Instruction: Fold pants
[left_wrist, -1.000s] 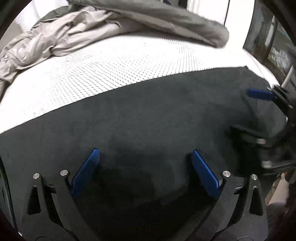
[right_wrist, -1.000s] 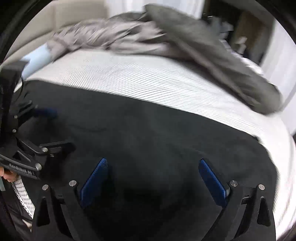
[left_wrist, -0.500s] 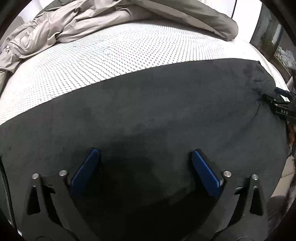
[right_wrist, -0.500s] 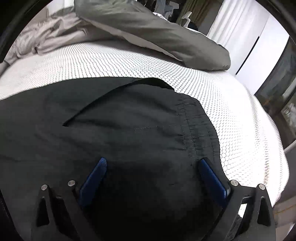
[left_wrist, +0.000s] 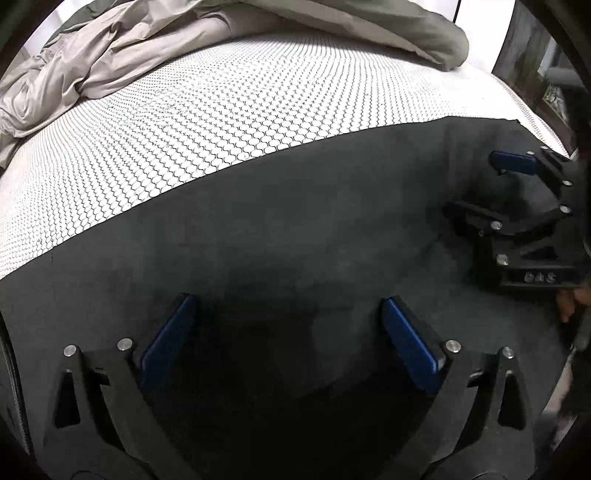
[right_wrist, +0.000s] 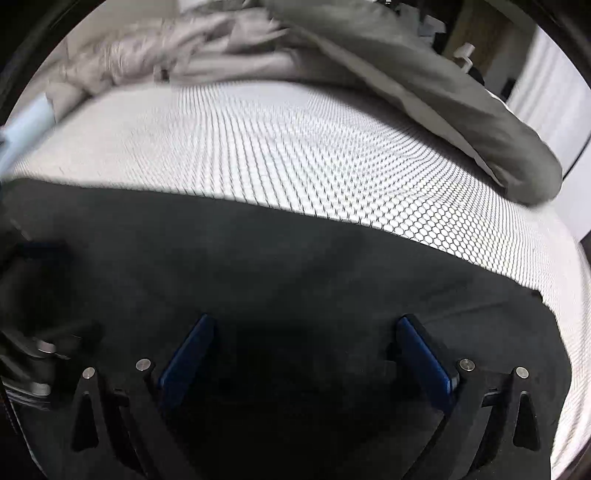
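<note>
Black pants (left_wrist: 295, 229) lie flat across the near part of a bed with a white honeycomb-patterned cover (left_wrist: 207, 122). My left gripper (left_wrist: 288, 332) hovers open just over the black cloth, holding nothing. My right gripper (right_wrist: 306, 354) is also open and empty above the pants (right_wrist: 295, 280). The right gripper shows in the left wrist view (left_wrist: 491, 184) at the right end of the pants, jaws apart. The left gripper shows blurred at the left edge of the right wrist view (right_wrist: 40, 295).
A crumpled grey-beige duvet (left_wrist: 122, 48) and a grey pillow (right_wrist: 436, 81) lie along the far side of the bed. The bed's right edge (left_wrist: 535, 110) drops off beside dark furniture. A white wall or cupboard (right_wrist: 546, 88) stands at the far right.
The right gripper has swung back from the waistband end toward the left, so it appears again beside the left gripper, open. The left gripper has stayed nearly still above the cloth.
</note>
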